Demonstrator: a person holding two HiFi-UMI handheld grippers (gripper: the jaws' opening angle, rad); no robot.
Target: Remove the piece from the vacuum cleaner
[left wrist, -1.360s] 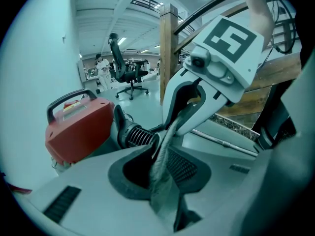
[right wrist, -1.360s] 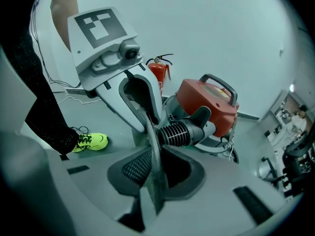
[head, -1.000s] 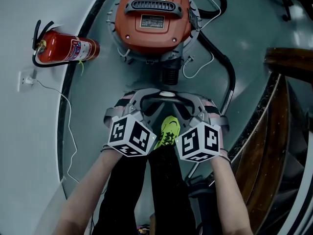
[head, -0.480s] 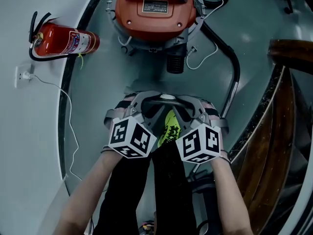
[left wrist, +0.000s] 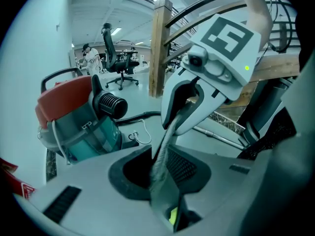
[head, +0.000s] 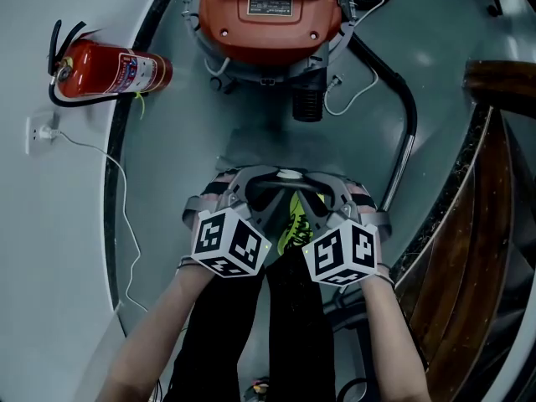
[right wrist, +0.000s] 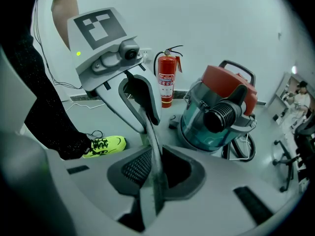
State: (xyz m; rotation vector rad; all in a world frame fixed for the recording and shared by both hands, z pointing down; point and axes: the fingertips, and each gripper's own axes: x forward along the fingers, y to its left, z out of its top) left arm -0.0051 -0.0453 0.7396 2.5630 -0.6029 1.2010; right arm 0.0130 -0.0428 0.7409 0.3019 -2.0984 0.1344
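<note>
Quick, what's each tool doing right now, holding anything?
Left tool: closed on the grey piece.
Right tool: closed on the same grey piece.

The fire extinguisher [head: 109,74] lies left of the vacuum cleaner [head: 270,19], its hose [head: 409,107] trailing right. Nearer, the piece [head: 287,177] spans between the left gripper [head: 249,193] and the right gripper [head: 331,193], above a shoe [head: 293,222].

Glossy plastic vac [head: 268,23], polished wood rail [head: 500,90]
</note>
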